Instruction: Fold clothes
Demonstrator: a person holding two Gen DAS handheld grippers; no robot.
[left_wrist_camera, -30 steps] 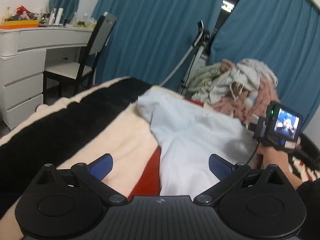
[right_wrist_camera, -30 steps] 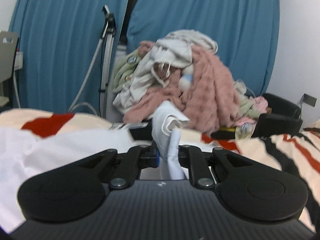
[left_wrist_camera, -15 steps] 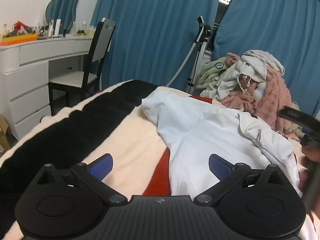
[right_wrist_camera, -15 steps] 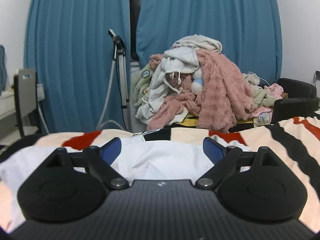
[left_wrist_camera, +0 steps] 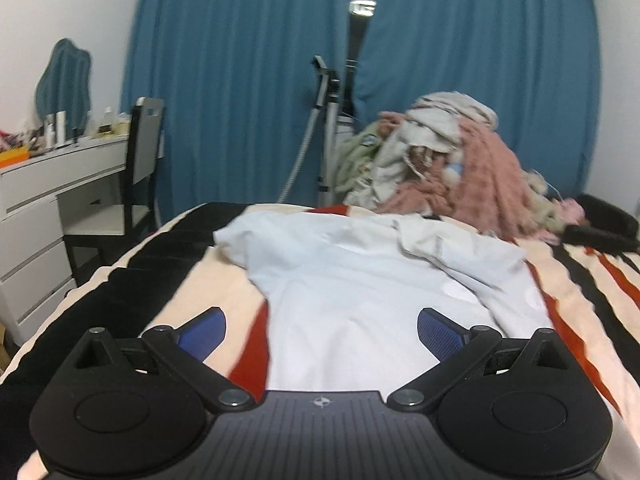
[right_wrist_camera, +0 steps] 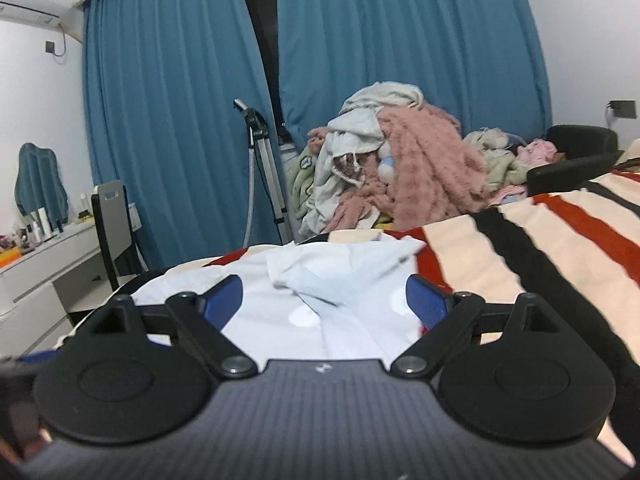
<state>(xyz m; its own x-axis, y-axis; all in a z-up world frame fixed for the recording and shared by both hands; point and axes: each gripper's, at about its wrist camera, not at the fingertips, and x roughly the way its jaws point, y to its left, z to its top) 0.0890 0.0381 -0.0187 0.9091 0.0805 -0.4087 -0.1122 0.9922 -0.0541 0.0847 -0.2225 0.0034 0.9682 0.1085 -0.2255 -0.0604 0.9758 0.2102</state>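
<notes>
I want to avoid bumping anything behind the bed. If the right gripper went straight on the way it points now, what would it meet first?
Most likely the white shirt spread on the striped blanket: the right gripper, open and empty, tilts slightly down at it. The clothes pile lies beyond; depth is unclear.

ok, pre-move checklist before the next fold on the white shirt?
1. Left gripper jaws open, nothing between them: ok.
2. Right gripper jaws open, nothing between them: ok.
3. White shirt lies on the striped blanket, within both views: ok.
4. Shirt flat for folding: not ok, a rumpled fold sits across its far right side.
5. Shirt's near hem: cannot tell, hidden behind the gripper bodies.
6. Laundry pile apart from the shirt: ok.
</notes>
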